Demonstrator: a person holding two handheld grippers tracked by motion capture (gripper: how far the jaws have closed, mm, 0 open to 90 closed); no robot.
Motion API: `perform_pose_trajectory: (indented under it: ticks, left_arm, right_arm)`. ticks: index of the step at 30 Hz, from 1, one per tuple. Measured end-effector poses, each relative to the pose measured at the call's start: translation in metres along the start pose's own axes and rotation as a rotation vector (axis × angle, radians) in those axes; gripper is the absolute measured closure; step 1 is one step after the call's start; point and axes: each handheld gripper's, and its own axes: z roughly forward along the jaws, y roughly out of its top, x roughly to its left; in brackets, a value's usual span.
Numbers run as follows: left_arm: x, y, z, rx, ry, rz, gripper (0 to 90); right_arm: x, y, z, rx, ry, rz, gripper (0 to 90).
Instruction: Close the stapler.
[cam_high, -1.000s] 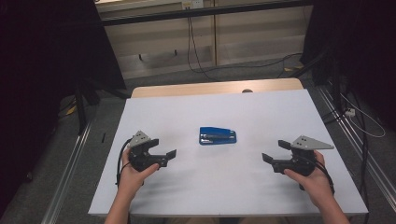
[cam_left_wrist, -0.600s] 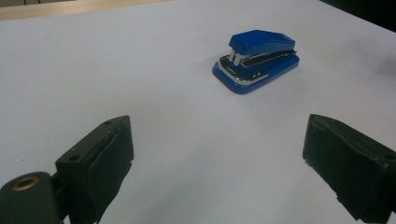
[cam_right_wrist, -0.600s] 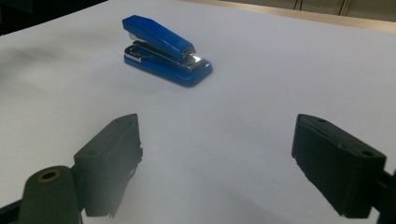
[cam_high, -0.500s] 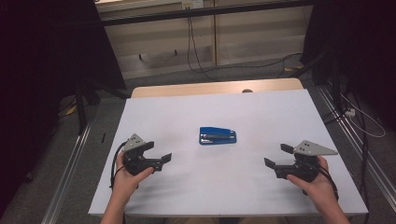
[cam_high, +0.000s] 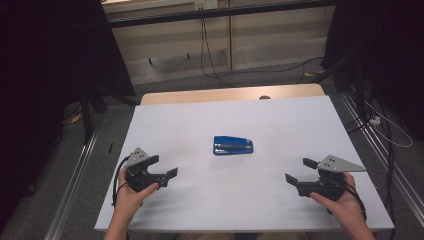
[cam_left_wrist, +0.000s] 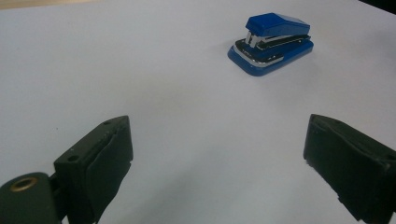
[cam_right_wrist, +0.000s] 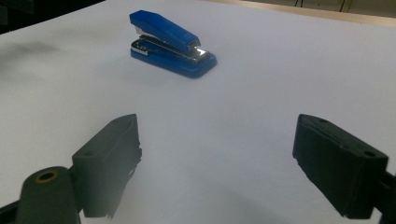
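Nearest to us in the high view, our left gripper (cam_high: 164, 167) sits at seven o'clock on the table (cam_high: 200, 125), its jaws spread wide with nothing between them. Our right gripper (cam_high: 296, 171) sits at five o'clock, jaws equally wide and empty, pointing toward the middle. Both rest low over the white surface, well apart from each other. Farther out, at the table's centre, we see the blue stapler (cam_high: 233, 145) lying flat, between the two grippers and clear of both. In the left gripper view it lies at one o'clock; in the right gripper view at eleven.
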Motion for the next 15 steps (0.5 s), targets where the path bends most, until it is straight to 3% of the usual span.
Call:
perform_pose_trajectory:
  ticks: [5,11,13,15]
  left_arm:
    - [0.0,-0.004,-0.003,0.006,-0.006,0.001,7.8]
    - [0.0,-0.013,-0.008,-0.02,-0.019,-0.033,7.3]
    - [-0.001,-0.013,-0.01,0.006,-0.015,0.018,7.2]
    - [-0.002,-0.014,-0.011,-0.012,-0.013,0.029,7.2]
  right_arm:
    - [0.001,-0.002,0.001,0.012,-0.004,-0.014,15.0]
    - [0.0,-0.005,0.002,0.017,-0.01,-0.016,15.0]
    - [0.0,-0.006,0.002,0.02,-0.015,-0.012,15.0]
    - [0.0,-0.006,0.003,0.023,-0.011,-0.017,15.0]
